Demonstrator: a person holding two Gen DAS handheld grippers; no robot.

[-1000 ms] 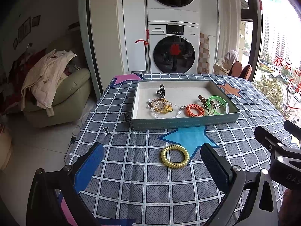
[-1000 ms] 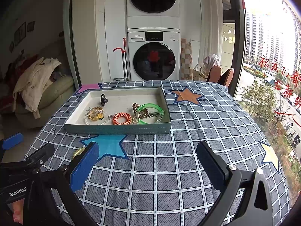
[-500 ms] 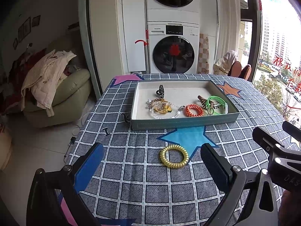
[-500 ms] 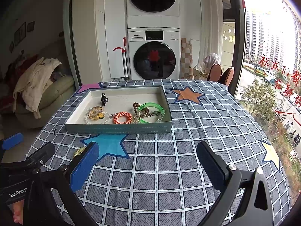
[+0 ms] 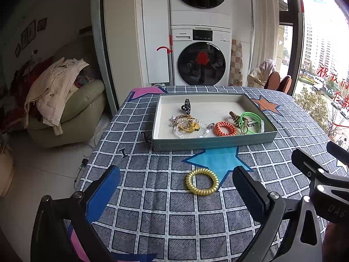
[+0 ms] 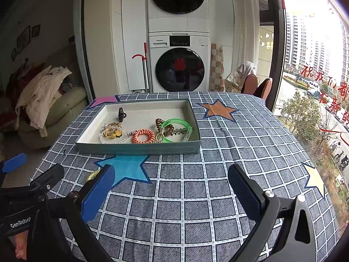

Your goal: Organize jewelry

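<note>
A gold coil hair tie (image 5: 202, 181) lies on the checked tablecloth by a blue star, just ahead of my open, empty left gripper (image 5: 176, 187). In the right wrist view only its edge (image 6: 92, 175) shows behind my left finger. A grey-green tray (image 5: 214, 142) (image 6: 139, 149) holds an orange coil tie (image 5: 225, 128), a green bangle (image 5: 253, 120), a bead bracelet with a yellow charm (image 5: 186, 125), a brown coil tie and a black claw clip (image 5: 187, 105). My right gripper (image 6: 172, 187) is open and empty above bare cloth.
A small black clip (image 5: 123, 152) and a black hook-like piece (image 5: 147, 137) lie on the cloth left of the tray. The table's left edge drops to the floor beside a sofa (image 5: 72, 113). A washer stack (image 5: 200, 56) stands behind the table.
Both grippers have barely moved; the scene has shifted very slightly in both views. Nothing was taken hold of or let go.
</note>
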